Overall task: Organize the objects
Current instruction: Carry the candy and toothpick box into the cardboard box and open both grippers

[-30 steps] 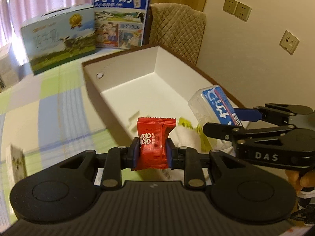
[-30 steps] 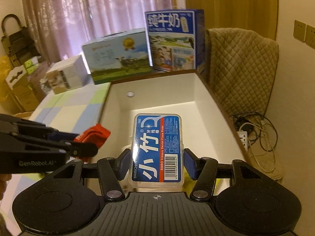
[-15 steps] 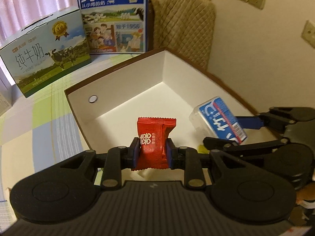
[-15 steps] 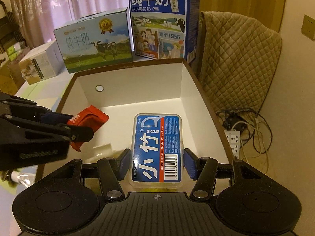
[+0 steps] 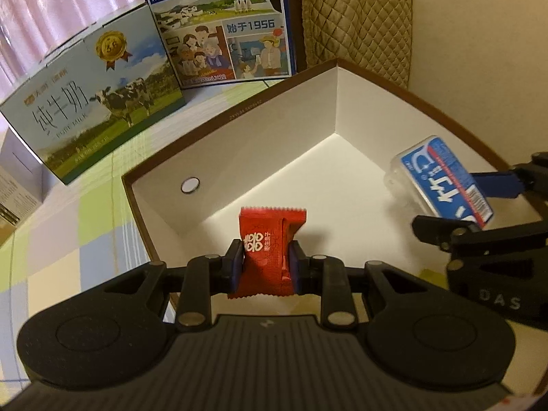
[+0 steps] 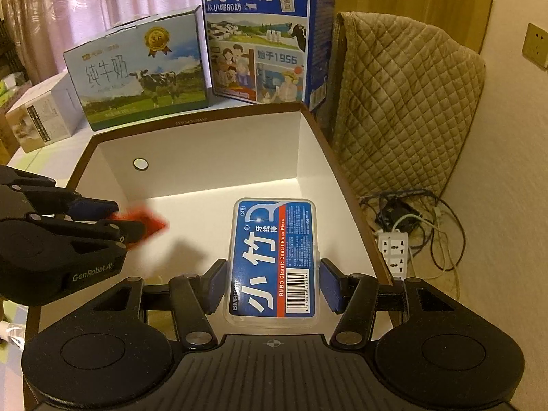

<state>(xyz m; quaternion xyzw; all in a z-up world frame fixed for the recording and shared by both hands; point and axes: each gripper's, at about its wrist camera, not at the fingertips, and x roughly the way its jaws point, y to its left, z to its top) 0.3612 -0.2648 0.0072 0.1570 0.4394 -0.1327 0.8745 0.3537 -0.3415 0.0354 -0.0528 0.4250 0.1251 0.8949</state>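
Above the open white cardboard box (image 6: pixel 212 144): left gripper (image 5: pixel 266 262) clamped on a red candy packet (image 5: pixel 269 250), right gripper (image 6: pixel 272 282) clamped on a dental floss pick case (image 6: pixel 274 260), long axis pointing toward the box's far wall.

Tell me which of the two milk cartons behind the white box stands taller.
The dark blue milk carton, printed with a family scene and "1956", stands taller. The pale carton with cows on a meadow to its left is lower and wider.

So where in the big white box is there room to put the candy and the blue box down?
The white box floor is bare along the back wall and far right corner. The near edge is crowded: left gripper with red candy, right gripper with floss box.
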